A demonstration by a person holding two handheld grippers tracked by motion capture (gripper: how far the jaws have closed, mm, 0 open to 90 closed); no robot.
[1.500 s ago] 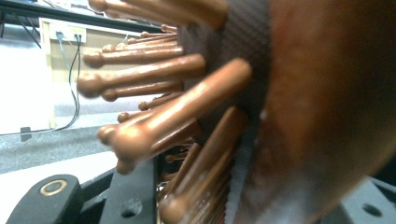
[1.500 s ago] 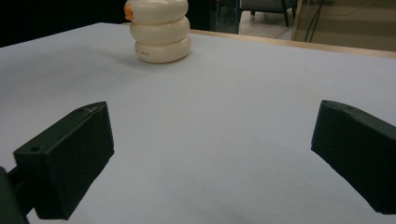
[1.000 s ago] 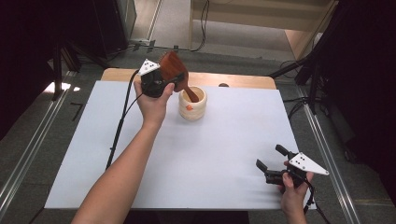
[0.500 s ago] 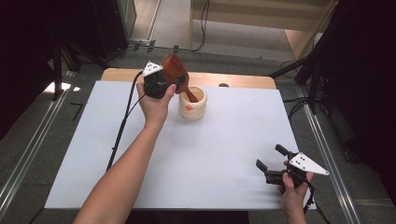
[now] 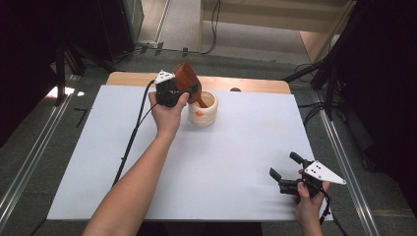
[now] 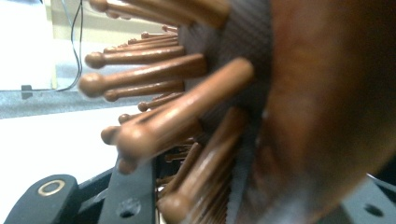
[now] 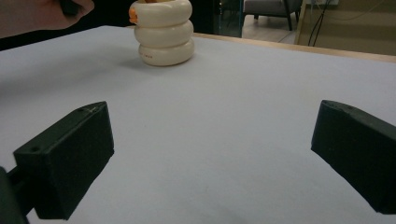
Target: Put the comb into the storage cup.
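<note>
My left gripper clamps the stiff, light wooden hairbrush by its head, handle in the cream holder; right gripper agape.

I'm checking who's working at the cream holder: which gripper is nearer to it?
Left. The left gripper, shut on the wooden hairbrush, is right at the cream holder; the right gripper sits open, far off at the table's near right.

Lab or recording studio setup. Evidence: wooden table covered with white sheet, dark curtains on both sides, metal floor rails, loose cables on carpeted floor.
</note>
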